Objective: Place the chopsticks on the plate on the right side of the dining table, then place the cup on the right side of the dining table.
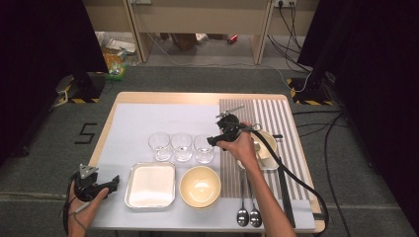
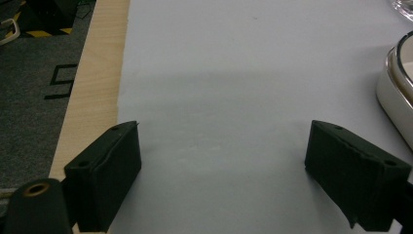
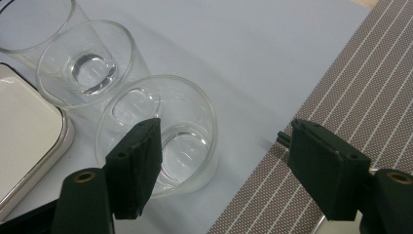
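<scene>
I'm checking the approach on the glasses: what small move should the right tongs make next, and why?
Probably shift the right tongs sideways until the nearest glass sits between the open jaws, then lower. So far one jaw overlaps the glass while the other hangs over the striped mat, so the glass is off-centre.

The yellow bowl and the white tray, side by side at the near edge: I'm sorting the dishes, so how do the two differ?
The yellow bowl is round and deep with a cream-yellow inside; the white tray is a rounded rectangle, shallow and flat-bottomed, white with a silvery rim. The tray lies to the left of the bowl. Both rest upright and empty on the pale mat.
</scene>
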{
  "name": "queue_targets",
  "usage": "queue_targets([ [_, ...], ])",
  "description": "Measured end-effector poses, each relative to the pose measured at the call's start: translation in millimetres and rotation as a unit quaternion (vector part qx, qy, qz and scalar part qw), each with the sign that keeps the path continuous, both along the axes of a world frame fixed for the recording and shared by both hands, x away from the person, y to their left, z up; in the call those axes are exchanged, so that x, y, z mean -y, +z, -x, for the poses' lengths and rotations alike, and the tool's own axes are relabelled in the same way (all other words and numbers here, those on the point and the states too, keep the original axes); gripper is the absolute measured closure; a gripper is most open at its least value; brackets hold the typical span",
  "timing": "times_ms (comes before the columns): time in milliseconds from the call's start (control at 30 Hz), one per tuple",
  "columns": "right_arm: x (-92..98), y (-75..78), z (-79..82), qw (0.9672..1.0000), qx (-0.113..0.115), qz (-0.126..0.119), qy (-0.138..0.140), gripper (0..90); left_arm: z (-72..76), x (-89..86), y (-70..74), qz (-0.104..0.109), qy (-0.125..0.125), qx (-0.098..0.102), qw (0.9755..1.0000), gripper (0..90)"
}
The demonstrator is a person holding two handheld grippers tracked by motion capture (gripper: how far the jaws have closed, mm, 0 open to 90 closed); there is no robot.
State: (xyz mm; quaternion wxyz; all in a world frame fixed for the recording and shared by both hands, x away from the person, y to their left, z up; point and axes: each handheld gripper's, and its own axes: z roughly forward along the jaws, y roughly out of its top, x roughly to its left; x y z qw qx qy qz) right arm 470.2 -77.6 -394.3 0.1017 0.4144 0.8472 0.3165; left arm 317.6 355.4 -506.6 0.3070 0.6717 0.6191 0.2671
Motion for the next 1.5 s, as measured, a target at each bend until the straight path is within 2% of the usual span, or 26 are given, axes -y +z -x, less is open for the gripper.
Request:
queue_targets([
  [500, -5.8, -8.3, 0.5, 0.9999, -0.01, 0.005, 0.005, 32.5, -0.2, -0.2, 0.0, 0.0, -0.001, 0.0, 1.0, 12.1],
  [900, -7.4, -17.5, -2.4, 0.9995, -0.015, 0.024, 0.014, 48.3, -0.2, -0.4, 0.0, 0.001, -0.002, 0.0, 1.0, 12.1],
  [1133, -9.2, -22.4, -4.8, 0.9995, -0.026, 0.014, 0.015, 53.8, -0.1, -0.3, 0.0, 0.001, -0.002, 0.0, 1.0, 12.1],
  [1200, -8.9, -22.6, -5.5, 0.9995, -0.025, 0.015, 0.014, 57.9, -0.1, -0.4, 0.0, 0.001, -0.002, 0.0, 1.0, 12.1],
  [1367, -7.7, -24.3, -7.1, 0.999, -0.026, 0.029, 0.02, 63.3, -0.1, -0.3, 0.0, 0.001, -0.002, 0.0, 1.0, 12.1],
  [1500, -9.1, -28.1, -7.7, 0.9985, -0.039, 0.033, 0.021, 66.8, -0.1, -0.3, 0.0, 0.001, -0.002, 0.0, 1.0, 12.1],
])
